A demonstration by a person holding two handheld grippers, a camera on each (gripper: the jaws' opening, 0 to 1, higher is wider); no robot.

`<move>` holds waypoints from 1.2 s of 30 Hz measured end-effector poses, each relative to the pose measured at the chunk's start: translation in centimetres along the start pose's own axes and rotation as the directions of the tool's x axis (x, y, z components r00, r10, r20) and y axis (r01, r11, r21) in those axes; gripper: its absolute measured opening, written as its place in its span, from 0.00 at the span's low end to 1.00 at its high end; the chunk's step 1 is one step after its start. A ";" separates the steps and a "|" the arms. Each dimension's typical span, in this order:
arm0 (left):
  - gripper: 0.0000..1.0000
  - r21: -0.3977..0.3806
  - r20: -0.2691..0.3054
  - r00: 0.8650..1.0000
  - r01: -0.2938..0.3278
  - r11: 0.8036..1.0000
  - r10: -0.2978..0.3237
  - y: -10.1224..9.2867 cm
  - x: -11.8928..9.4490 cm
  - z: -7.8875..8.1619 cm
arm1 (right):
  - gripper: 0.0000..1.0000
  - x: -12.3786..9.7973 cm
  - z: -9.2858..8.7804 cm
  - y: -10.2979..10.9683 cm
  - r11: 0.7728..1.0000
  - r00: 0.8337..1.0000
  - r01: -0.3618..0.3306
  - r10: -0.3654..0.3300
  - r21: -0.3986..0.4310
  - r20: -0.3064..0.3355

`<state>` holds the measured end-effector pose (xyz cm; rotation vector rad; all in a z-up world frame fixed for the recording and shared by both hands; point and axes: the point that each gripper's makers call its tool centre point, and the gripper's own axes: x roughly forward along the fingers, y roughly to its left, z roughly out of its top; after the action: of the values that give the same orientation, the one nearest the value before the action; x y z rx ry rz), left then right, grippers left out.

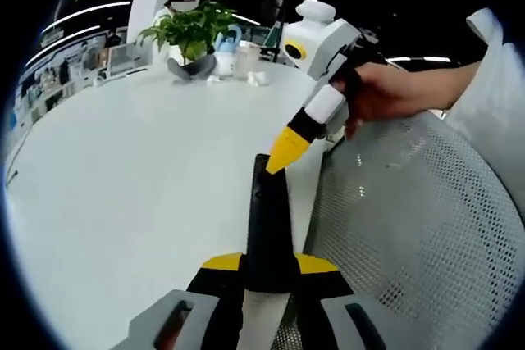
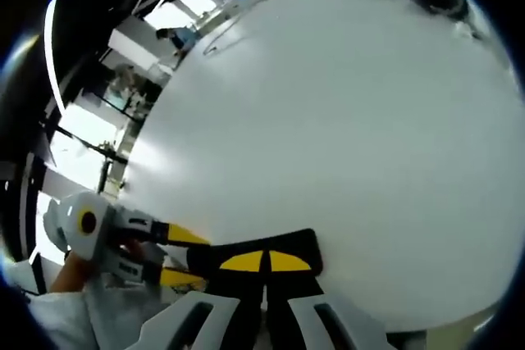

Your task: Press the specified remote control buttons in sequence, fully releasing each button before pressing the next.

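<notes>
A long black remote control (image 1: 268,219) sticks out forward over the white table (image 1: 139,178), and my left gripper (image 1: 269,266) is shut on its near end. My right gripper (image 1: 280,160) comes in from the upper right, held by a hand (image 1: 385,92). Its yellow jaws are shut to one point that touches the remote's far end. In the right gripper view my right gripper (image 2: 264,261) is shut with nothing between its jaws. The left gripper (image 2: 184,256) shows at lower left, its yellow fingers on a dark piece of the remote (image 2: 202,261). The remote's buttons are too dark to make out.
A white mesh chair back (image 1: 410,235) stands close on the right of the table edge. At the table's far end are a potted plant (image 1: 193,30) and small white items (image 1: 254,78). Shelves and windows (image 2: 123,88) lie beyond the table.
</notes>
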<state>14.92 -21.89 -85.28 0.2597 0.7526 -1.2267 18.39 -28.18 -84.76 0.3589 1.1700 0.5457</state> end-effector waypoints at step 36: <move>0.24 0.106 -0.013 1.000 -0.007 0.994 0.009 0.1 0.3 -0.2 | 0.00 -0.1 0.2 -0.4 1.000 1.000 -0.004 0.004 0.010 0.015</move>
<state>14.96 -21.94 -85.61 0.3583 0.6987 -1.2601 18.64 -28.49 -84.84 0.3735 1.1581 0.5396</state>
